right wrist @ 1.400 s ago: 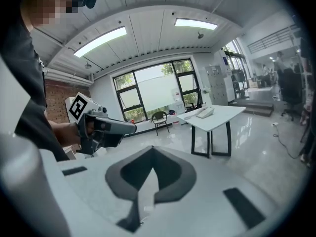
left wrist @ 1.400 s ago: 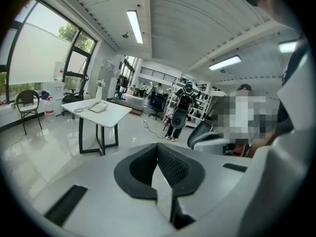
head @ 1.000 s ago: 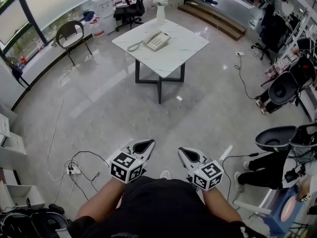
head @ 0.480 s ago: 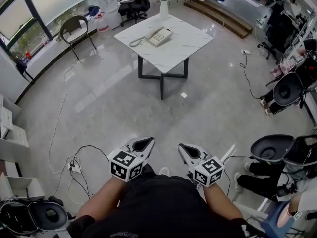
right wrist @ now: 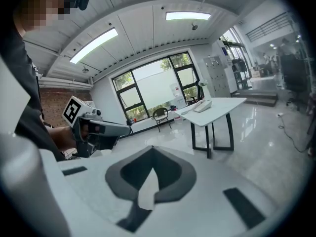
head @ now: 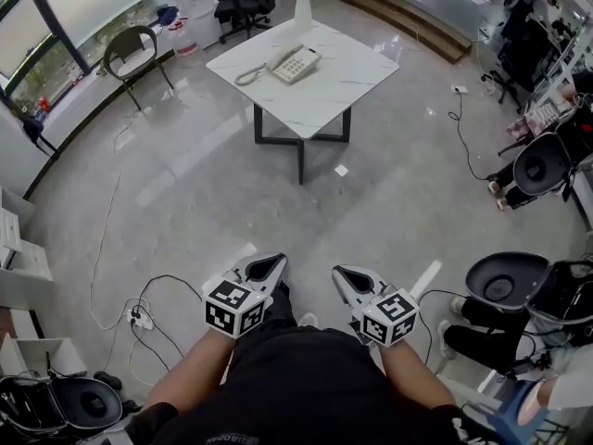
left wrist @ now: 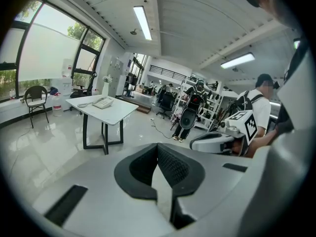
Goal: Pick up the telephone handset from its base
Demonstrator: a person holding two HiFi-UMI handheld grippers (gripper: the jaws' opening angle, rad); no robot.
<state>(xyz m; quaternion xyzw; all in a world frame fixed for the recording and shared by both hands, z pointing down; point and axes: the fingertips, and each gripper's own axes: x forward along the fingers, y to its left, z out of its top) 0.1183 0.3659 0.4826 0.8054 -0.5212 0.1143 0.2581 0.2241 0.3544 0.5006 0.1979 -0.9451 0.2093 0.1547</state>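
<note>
The white telephone (head: 295, 63) sits on the white marble table (head: 343, 77) far ahead, with its handset resting on the base and the coiled cord (head: 247, 75) trailing to the left. Both gripper views show the telephone (left wrist: 102, 102) (right wrist: 203, 105) small and distant on the table. My left gripper (head: 269, 265) and right gripper (head: 345, 274) hang side by side close to my body, well short of the table. The left gripper (left wrist: 158, 144) is shut and holds nothing. The right gripper (right wrist: 152, 147) has its tips together and is also empty.
A white vase (head: 303, 7) stands at the table's far edge. A brown chair (head: 130, 56) and a black office chair (head: 246, 3) lie beyond on the left. Cables and a power strip (head: 137, 315) lie on the floor near left. Black round seats (head: 505, 279) and people crowd the right.
The table appears slightly larger and nearer in the head view. Both grippers keep the same shut, side-by-side pose in front of my body.
</note>
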